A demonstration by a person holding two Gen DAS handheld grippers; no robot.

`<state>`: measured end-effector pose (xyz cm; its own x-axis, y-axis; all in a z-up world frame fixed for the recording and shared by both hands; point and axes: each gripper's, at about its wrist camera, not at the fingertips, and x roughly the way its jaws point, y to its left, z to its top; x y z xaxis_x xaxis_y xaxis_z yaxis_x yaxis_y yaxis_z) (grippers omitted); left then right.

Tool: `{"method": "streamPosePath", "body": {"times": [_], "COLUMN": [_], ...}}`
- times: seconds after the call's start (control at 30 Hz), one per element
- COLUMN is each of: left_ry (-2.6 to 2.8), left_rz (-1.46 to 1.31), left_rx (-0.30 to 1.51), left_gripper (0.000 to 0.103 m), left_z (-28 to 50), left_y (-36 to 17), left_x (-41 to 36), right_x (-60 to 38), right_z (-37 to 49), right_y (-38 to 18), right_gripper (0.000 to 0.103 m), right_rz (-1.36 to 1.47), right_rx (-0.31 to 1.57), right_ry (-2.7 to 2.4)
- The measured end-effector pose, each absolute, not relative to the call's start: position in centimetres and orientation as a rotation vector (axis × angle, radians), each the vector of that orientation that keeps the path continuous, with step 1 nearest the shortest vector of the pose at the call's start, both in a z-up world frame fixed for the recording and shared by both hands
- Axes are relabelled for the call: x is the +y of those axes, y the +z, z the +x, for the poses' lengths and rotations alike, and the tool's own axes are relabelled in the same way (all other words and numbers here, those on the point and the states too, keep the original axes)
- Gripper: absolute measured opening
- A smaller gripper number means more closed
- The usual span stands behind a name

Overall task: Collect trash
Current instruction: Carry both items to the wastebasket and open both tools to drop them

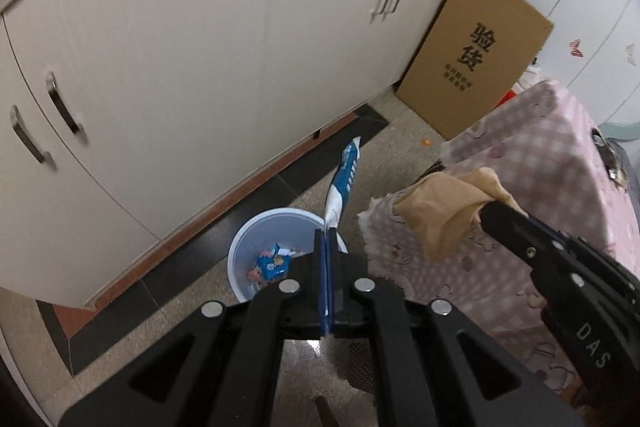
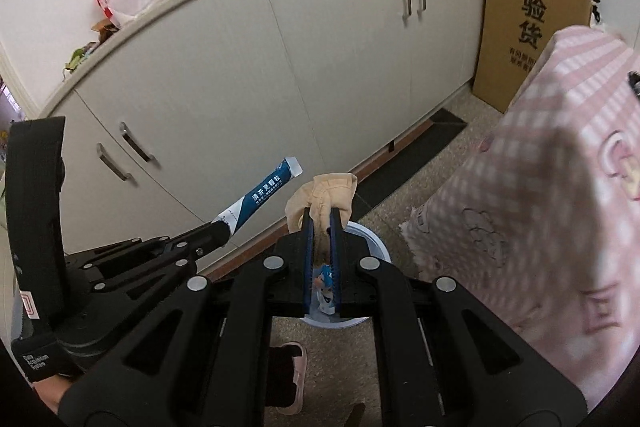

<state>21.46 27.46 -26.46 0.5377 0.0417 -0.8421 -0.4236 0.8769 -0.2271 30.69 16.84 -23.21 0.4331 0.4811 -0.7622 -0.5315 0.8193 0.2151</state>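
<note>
My left gripper is shut on a blue and white sachet, held upright just above the far rim of a white round bin on the floor. The bin holds a blue wrapper and small scraps. My right gripper is shut on a crumpled beige wad, held above the same bin. In the left wrist view the right gripper and the wad sit to the right of the bin. In the right wrist view the left gripper holds the sachet to the left.
A long cream cabinet runs behind the bin. A flat cardboard sheet leans at its right end. A pink checked cover drapes furniture on the right. A slippered foot stands on the speckled floor below.
</note>
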Motion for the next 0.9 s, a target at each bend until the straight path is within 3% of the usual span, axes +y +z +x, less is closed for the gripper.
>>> {"method": "streamPosePath", "body": {"times": [0.13, 0.23, 0.27, 0.9], "left_ry": [0.284, 0.311, 0.319, 0.385], "left_rz": [-0.475, -0.511, -0.509, -0.528], "left_rx": [1.016, 1.030, 1.022, 0.982], "left_gripper": [0.007, 0.049, 0.052, 0.061], "left_z": [22.5, 22.6, 22.9, 21.5], "left_y": [-28.0, -28.9, -28.9, -28.3], "left_x": [28.3, 28.9, 28.9, 29.6], "right_x": [17.2, 17.4, 17.5, 18.8], "right_z": [31.5, 32.0, 32.0, 31.3], "right_y": [-24.7, -25.7, -25.9, -26.1], "right_gripper": [0.008, 0.008, 0.008, 0.008], "right_rz": [-0.049, -0.039, -0.038, -0.059], "right_rx": [0.955, 0.983, 0.986, 0.976], "right_ry": [0.619, 0.616, 0.615, 0.620]}}
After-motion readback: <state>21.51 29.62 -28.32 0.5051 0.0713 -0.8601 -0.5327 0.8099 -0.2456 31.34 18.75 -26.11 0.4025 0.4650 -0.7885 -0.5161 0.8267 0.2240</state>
